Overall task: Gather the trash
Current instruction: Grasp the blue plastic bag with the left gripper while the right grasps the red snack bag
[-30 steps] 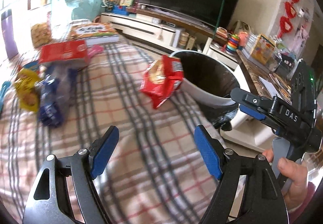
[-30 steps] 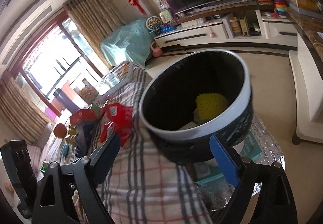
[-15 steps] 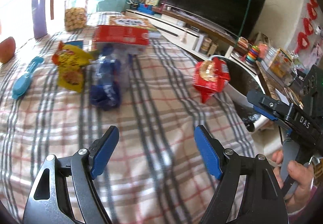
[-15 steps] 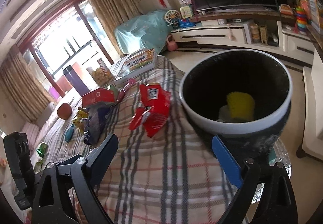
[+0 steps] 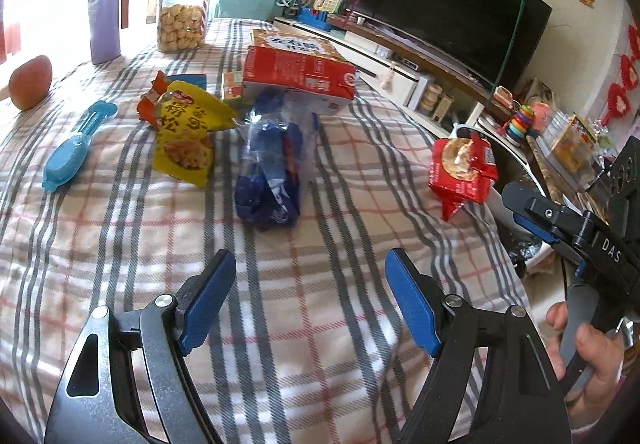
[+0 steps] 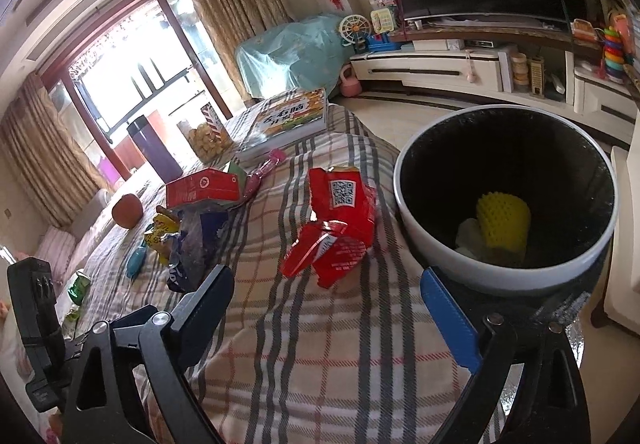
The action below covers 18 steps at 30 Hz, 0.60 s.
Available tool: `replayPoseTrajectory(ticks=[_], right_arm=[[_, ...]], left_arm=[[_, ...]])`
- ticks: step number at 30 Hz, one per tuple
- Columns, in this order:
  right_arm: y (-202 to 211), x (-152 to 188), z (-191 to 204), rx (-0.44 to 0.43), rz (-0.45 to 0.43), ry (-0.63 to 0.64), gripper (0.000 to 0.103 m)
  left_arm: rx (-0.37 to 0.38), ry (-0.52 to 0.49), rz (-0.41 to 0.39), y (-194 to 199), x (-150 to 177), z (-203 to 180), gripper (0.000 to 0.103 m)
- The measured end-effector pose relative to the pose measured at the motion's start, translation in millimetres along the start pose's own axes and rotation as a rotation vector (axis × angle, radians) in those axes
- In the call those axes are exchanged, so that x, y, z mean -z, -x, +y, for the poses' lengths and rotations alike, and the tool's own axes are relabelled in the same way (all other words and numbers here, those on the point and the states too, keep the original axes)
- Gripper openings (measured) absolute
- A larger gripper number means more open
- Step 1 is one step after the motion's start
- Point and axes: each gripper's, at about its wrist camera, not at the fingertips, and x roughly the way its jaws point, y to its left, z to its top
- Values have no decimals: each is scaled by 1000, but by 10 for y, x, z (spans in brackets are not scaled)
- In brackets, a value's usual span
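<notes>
the left gripper (image 5: 310, 294) hangs over the plaid cloth (image 5: 280, 324), its blue pads spread wide with nothing between them. ahead of it a blue bag (image 5: 272, 176) lies crumpled on the cloth, touching the near end of a red box (image 5: 298, 78) behind it. left of the bag sits a yellow wrapper (image 5: 186, 136), and farther left a blue clip (image 5: 74, 148). a red wrapper (image 5: 462, 168) lies near the cloth's right edge, just beside the bin (image 5: 516, 180), well apart from the blue bag. at the far end stand a cookie jar (image 5: 182, 18) and a purple cup (image 5: 105, 10), with an apple (image 5: 31, 82) off to the left. the right gripper (image 5: 532, 216) shows at the right edge of the left view, held in a hand (image 5: 592, 356); in its own view the right gripper (image 6: 332, 308) is also spread wide and empty, hovering over the cloth (image 6: 320, 356) with the red wrapper (image 6: 338, 232) lying ahead between its fingers' lines and the bin (image 6: 416, 212) to the right. inside the bin rests a yellow foam net (image 6: 502, 224) on something pale. a book (image 6: 288, 116) lies at the cloth's far end.
</notes>
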Motion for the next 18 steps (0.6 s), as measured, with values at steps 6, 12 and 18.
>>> replayPoseTrajectory(ticks=[6,12,18], right_arm=[[-75,-74,27,-7,-3,15,96],[-210,-126,35,-6,15,21,95],[-338,-172,42,-1,29,41,95]], left_arm=[[-19,-4,3,-75,-108,57,79],[-50,-11,13,-216,-259,120,79],[-62,7,19,-379,-391,196,79]])
